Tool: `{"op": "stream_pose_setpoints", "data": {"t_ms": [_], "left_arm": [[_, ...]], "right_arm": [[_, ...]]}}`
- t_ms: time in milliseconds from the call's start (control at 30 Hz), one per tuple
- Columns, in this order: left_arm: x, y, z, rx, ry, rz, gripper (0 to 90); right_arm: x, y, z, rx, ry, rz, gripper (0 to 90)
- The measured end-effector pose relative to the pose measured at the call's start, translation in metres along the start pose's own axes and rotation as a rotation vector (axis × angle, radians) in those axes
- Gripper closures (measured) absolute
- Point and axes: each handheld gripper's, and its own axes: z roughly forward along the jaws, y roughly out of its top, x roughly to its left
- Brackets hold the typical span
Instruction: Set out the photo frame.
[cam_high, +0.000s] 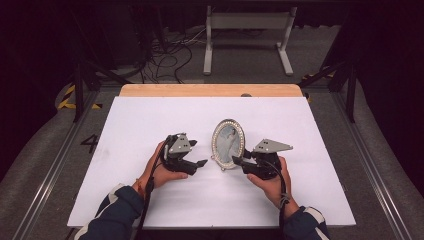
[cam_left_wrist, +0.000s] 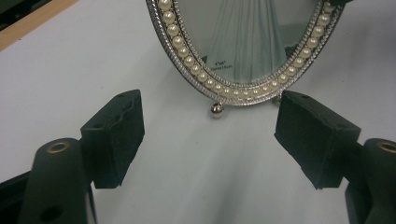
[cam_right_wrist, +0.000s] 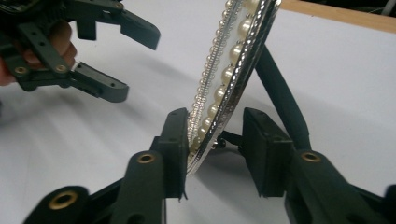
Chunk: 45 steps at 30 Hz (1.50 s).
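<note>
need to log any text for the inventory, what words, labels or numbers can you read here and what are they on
"4" painted in black on the grey floor, left of the white-topped table.
A small printed size label on the insert of the oval silver picture frame with pearl trim: too small and blurred to read.
Nothing else legible.

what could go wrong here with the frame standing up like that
1. The right tool has its jaws around the frame rim; one pad looks in contact with the beaded edge, the other stands apart. Pulling away at an angle could drag or tip the frame.
2. The frame leans on a thin back strut; a nudge might fold it or slide it on the smooth white table.
3. The left tool is open close to the frame's bottom and could bump it.
</note>
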Motion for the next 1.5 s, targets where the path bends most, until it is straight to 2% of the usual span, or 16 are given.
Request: {"op": "stream_pose_setpoints", "data": {"t_ms": [200,333,433,500,567,700,967,1067,1167,1267,1400,1500], "left_arm": [[0.002,0.001,0.023,0.038,-0.013,-0.012,23.9],[0.001,0.002,0.029,0.047,-0.009,-0.009,24.6],[0.001,0.001,0.029,0.051,-0.021,-0.007,24.5],[0.001,0.001,0.028,0.047,-0.023,-0.018,24.4],[0.002,0.001,0.026,0.043,-0.02,-0.019,24.5],[0.002,0.002,0.026,0.048,-0.009,-0.021,26.0],[0.001,0.008,0.032,0.045,-0.044,-0.013,25.7],[0.001,0.01,0.036,0.049,-0.058,-0.009,25.5],[0.003,0.012,0.039,0.042,-0.069,-0.024,24.6],[0.004,0.015,0.041,0.035,-0.086,-0.03,24.1],[0.006,0.017,0.042,0.028,-0.091,-0.025,23.6],[0.007,0.017,0.042,0.017,-0.106,-0.029,23.6]], "right_arm": [[0.0,-0.003,0.006,-0.025,-0.011,0.021,54.9],[0.0,-0.007,0.018,-0.027,-0.009,0.038,59.9],[0.001,-0.01,0.023,-0.044,0.013,0.05,67.9],[0.003,-0.01,0.025,-0.046,0.027,0.041,73.8],[0.004,-0.009,0.027,-0.046,0.026,0.037,74.4],[-0.001,-0.008,0.026,-0.033,0.055,0.034,74.7],[-0.011,-0.005,0.027,-0.007,0.136,0.049,76.1],[-0.013,-0.004,0.027,0.0,0.149,0.052,76.1],[-0.011,-0.003,0.027,0.004,0.144,0.049,75.3],[-0.009,-0.002,0.025,0.003,0.11,0.039,66.8],[-0.007,0.0,0.018,0.002,0.072,0.014,61.0],[-0.004,0.002,0.009,-0.016,0.046,-0.003,60.3]]}}
